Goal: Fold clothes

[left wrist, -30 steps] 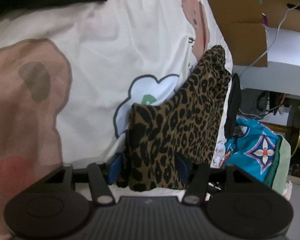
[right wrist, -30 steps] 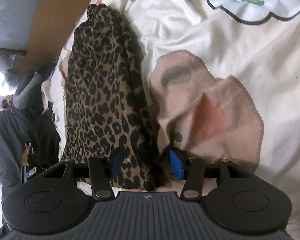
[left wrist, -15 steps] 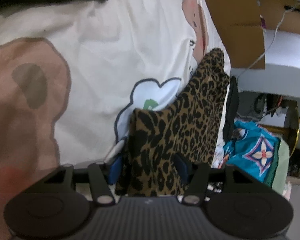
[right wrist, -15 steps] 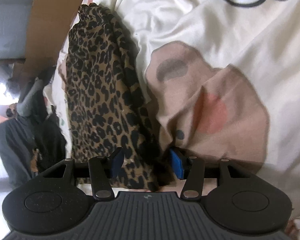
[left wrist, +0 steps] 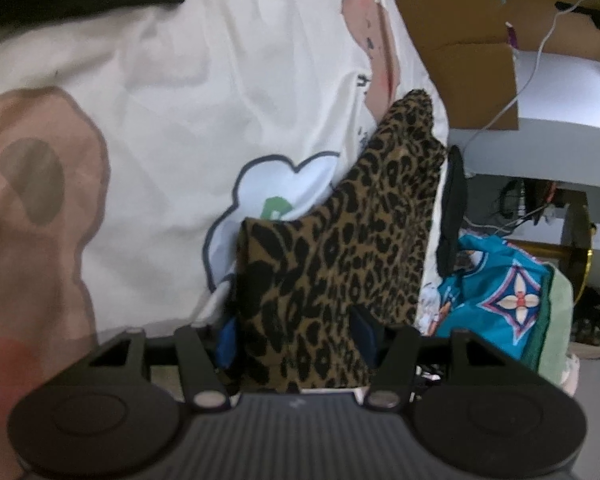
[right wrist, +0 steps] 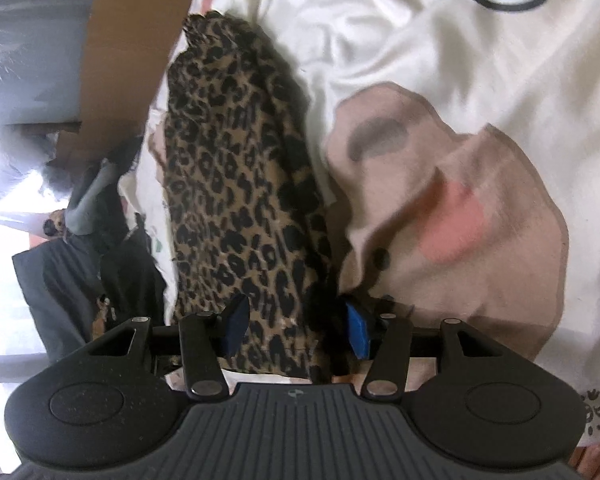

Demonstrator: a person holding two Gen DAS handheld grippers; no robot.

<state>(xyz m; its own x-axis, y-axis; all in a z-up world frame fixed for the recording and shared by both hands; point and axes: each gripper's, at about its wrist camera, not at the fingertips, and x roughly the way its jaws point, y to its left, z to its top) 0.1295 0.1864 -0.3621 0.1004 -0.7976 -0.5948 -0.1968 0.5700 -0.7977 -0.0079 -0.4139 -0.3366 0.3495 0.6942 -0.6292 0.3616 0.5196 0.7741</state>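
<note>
Printed bedsheet (left wrist: 180,80) carries the leopard-print garment (left wrist: 340,264), near end bunched between both half-open grippers, left gripper (left wrist: 296,338) and right gripper (right wrist: 296,326), grip unclear; only left view shows teal cloth (left wrist: 500,292), right view a dark bag (right wrist: 80,276).

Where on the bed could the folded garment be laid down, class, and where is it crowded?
Free: the printed sheet right of the leopard-print garment, over the pink patch and up to the cloud outline. Crowded: the bed's edge beside the cardboard box, with dark clothes and a turquoise cloth heaped there.
</note>
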